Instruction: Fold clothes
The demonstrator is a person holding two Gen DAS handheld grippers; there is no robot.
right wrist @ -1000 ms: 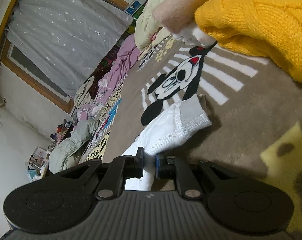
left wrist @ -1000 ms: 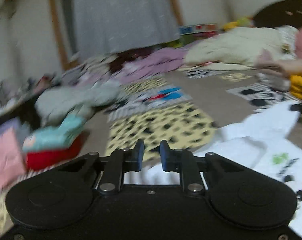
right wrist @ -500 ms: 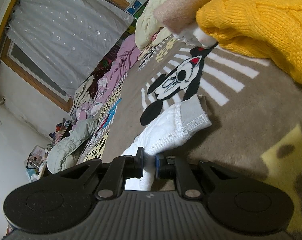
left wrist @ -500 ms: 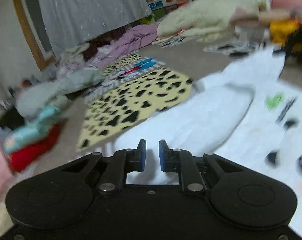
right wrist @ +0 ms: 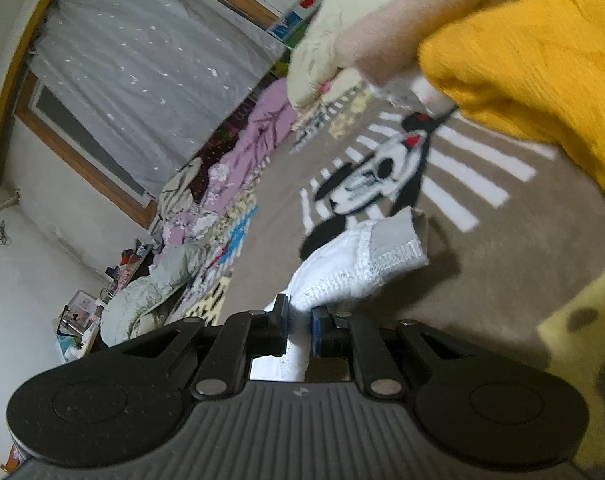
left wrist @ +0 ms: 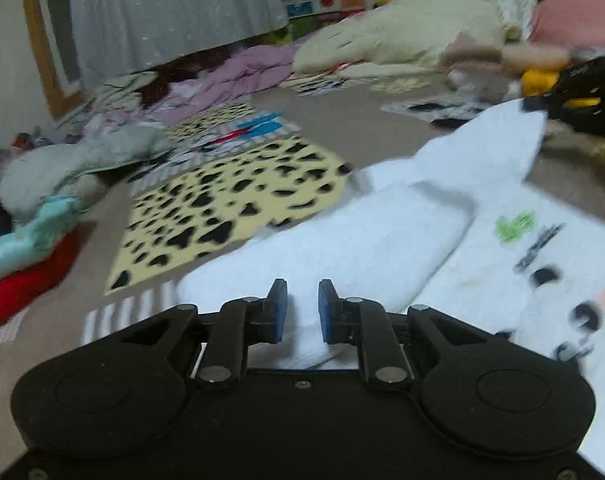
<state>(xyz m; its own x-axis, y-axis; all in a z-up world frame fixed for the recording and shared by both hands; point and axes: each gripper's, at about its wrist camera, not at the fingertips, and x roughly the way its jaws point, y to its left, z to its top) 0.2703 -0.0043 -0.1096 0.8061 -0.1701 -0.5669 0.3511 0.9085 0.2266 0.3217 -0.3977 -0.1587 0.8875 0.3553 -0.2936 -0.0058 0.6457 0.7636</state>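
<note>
A white garment [left wrist: 382, 236] with small green and black prints lies spread on the carpet in the left wrist view. My left gripper [left wrist: 300, 310] hovers low over its near sleeve, jaws a little apart with white cloth between them. My right gripper [right wrist: 299, 320] is shut on the garment's other sleeve [right wrist: 354, 260], whose stitched cuff sticks out past the fingers, lifted off the carpet. The right gripper also shows in the left wrist view [left wrist: 582, 92], at the far end of the sleeve.
A folded pile of red and turquoise clothes [left wrist: 26, 256] sits at the left. A yellow spotted patch of carpet [left wrist: 230, 204] lies ahead. A yellow knit sweater [right wrist: 542, 52] and a cream blanket [left wrist: 402, 36] lie at the right. Heaped clothes [left wrist: 102, 152] line the curtained wall.
My left gripper swung right and came down from over the spotted carpet to the white garment's near sleeve, and its jaws opened slightly. The right gripper lifted its held sleeve a little.
</note>
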